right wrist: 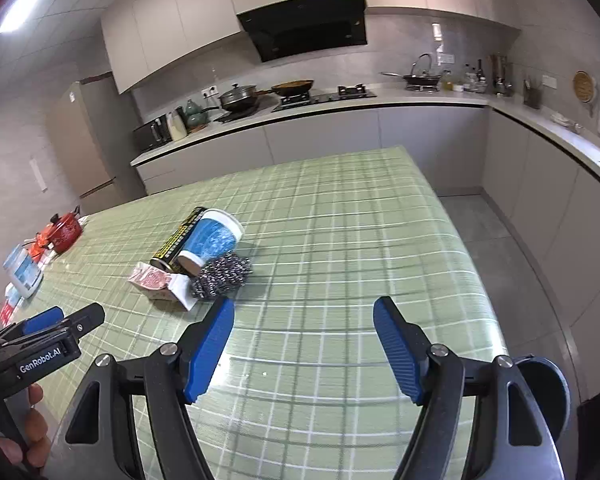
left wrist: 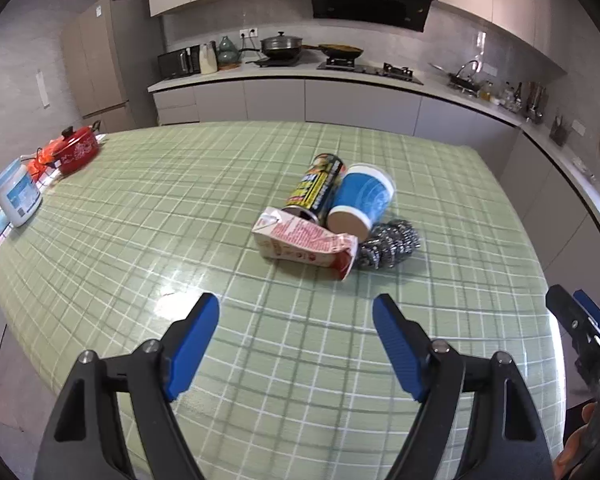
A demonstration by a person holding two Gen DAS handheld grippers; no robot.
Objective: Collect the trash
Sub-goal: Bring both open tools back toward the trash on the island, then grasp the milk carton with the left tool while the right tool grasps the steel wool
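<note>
A small heap of trash lies mid-table on the green checked cloth [left wrist: 140, 208]. It holds a black-and-yellow can [left wrist: 318, 186] on its side, a tipped blue paper cup [left wrist: 362, 200], a crushed pink-and-white carton [left wrist: 304, 242] and a steel-wool scourer [left wrist: 390, 244]. My left gripper [left wrist: 296, 300] hovers open just short of the carton, nothing between its blue pads. In the right wrist view the heap sits to the upper left, with the scourer [right wrist: 220, 274] nearest. My right gripper [right wrist: 305, 303] is open and empty over bare cloth, right of the heap.
A red pot [left wrist: 78, 148] and a white jar [left wrist: 18, 196] stand along the table's left side. The table's right edge [right wrist: 472, 248] drops to a grey floor. A kitchen counter with a stove runs behind. A dark blue round object [right wrist: 544, 392] sits below the right gripper.
</note>
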